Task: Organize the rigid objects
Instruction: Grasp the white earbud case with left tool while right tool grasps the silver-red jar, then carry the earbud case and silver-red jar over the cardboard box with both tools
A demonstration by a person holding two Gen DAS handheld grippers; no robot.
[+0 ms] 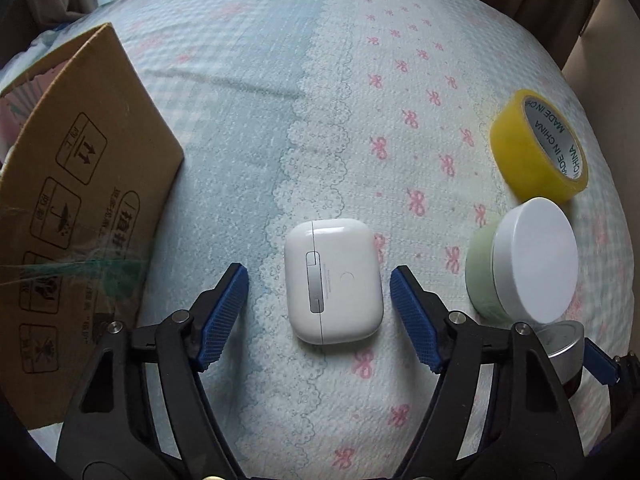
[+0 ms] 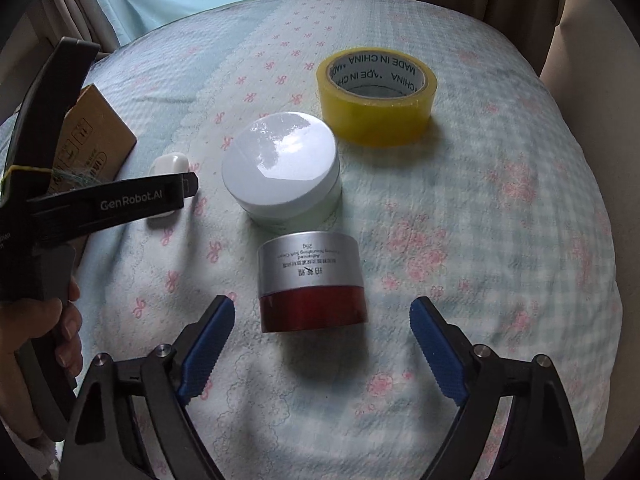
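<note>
A white earbud case (image 1: 340, 280) lies flat on the patterned bed cover between the blue pads of my left gripper (image 1: 318, 280). A gap shows on each side of it, so the jaws stand open around it. In the right wrist view a small jar with a silver lid and red base (image 2: 312, 280) stands upright between the fingertips of my right gripper (image 2: 322, 306). Those pads are also clear of it on both sides, and the jaws are open. The earbud case (image 2: 170, 164) shows there too, partly hidden behind the left gripper's black body.
A brown cardboard box (image 1: 80, 200) stands close to the left of the case. A green jar with a white lid (image 2: 280, 160) sits just beyond the red jar, and a yellow tape roll (image 2: 376, 100) lies farther back. A hand (image 2: 60, 320) grips the left tool's handle.
</note>
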